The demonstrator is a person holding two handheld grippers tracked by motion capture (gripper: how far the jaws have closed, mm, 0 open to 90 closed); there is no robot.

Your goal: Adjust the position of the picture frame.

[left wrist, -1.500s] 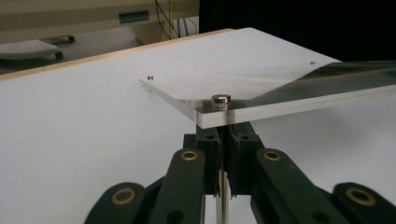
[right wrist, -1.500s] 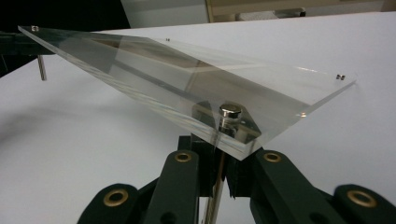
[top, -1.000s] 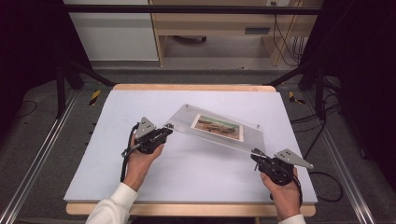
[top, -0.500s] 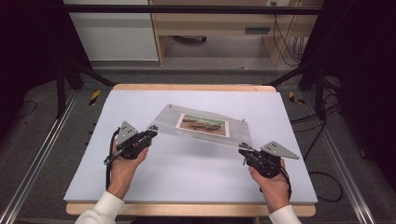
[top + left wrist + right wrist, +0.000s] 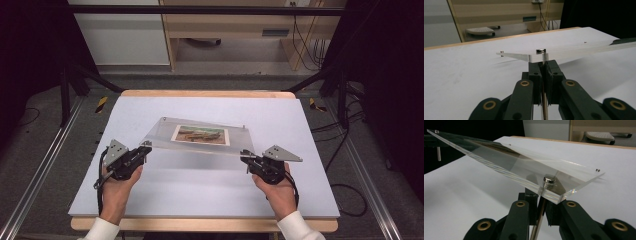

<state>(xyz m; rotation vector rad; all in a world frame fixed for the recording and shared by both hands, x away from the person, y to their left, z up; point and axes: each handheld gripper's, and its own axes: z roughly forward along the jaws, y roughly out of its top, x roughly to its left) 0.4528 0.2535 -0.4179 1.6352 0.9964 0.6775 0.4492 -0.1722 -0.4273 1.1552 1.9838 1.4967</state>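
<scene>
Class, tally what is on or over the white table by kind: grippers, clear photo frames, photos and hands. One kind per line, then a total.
Grippers: 2, the left gripper and the right gripper
Clear acrylic frame: 1
Photo: 1
Hands: 2, the left hand and the right hand
Total: 6

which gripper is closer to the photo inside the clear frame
Left, narrowly. The left gripper clamps a metal post at the acrylic frame's near-left corner, just left of the photo. The right gripper clamps the near-right corner post, slightly farther from the photo.
</scene>
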